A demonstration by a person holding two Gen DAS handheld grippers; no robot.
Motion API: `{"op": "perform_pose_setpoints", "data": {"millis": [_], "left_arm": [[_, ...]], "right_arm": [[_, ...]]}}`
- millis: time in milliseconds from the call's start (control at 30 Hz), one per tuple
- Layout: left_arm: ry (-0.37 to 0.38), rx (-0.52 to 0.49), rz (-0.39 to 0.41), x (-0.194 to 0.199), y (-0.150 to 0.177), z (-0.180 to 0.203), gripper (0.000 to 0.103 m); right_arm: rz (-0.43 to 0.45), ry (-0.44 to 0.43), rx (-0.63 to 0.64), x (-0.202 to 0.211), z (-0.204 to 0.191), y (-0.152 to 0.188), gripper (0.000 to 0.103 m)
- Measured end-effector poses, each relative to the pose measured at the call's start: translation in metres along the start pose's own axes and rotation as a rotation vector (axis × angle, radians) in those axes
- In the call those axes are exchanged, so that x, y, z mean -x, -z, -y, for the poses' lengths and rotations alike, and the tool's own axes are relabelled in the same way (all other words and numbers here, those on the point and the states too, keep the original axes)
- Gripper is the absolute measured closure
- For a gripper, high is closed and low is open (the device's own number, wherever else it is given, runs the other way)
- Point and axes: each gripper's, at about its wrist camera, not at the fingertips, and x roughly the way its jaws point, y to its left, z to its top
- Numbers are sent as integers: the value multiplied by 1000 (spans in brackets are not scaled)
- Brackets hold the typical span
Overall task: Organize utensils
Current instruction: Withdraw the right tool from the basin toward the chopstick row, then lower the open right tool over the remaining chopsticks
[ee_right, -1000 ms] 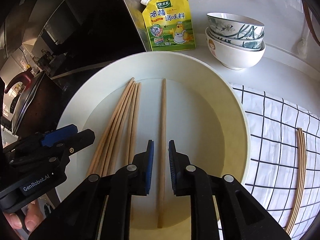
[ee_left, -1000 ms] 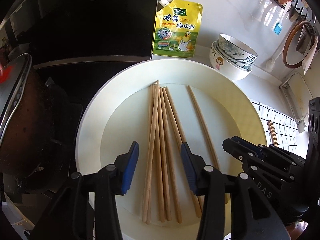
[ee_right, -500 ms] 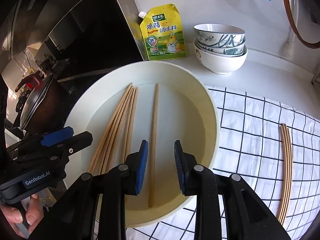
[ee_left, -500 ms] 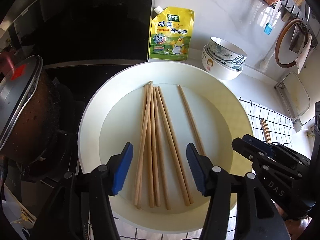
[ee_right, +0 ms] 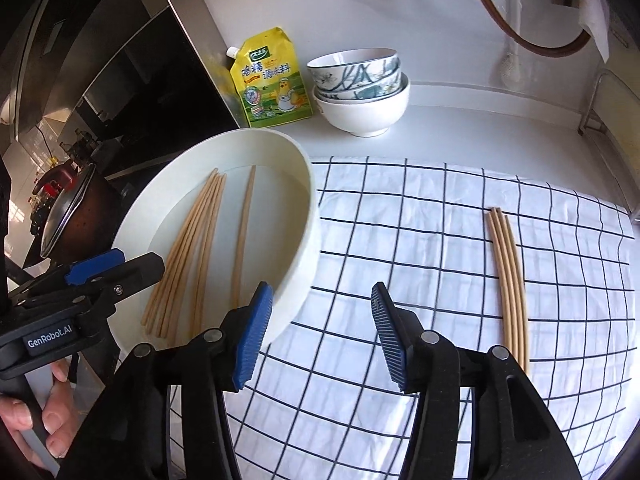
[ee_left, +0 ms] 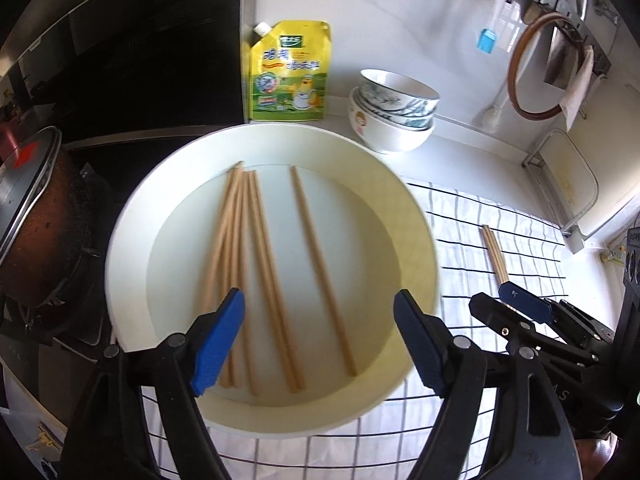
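1. Left wrist view: left gripper [ee_left: 318, 338] spreading, jaws empty, above the white basin [ee_left: 132, 216]; loose chopsticks [ee_left: 256, 276] lie inside, at twelve o'clock from it.
2. Right wrist view: right gripper [ee_right: 320, 336] widening, nothing gripped, over the checked cloth [ee_right: 420, 248]; sorted chopsticks [ee_right: 508, 276] at two o'clock.

White counter [ee_right: 460, 120] — checked cloth [ee_right: 400, 240], bowls [ee_right: 360, 88], pouch [ee_right: 272, 80]
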Motion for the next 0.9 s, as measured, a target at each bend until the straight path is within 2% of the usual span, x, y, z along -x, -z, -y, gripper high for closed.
{"op": "perform_pose_setpoints", "data": {"millis": [133,600,900], "left_arm": [[22,-28,-3,-3,3,28,26],[106,-125,-50,-24,20,125,25],[111,-149,-71,-44,30,163,21]], "right_arm": [[9,24,-32,13,30,10,49],[9,152,-148,38,140,46,49],[-30,190,-123,20,172,62,49]]}}
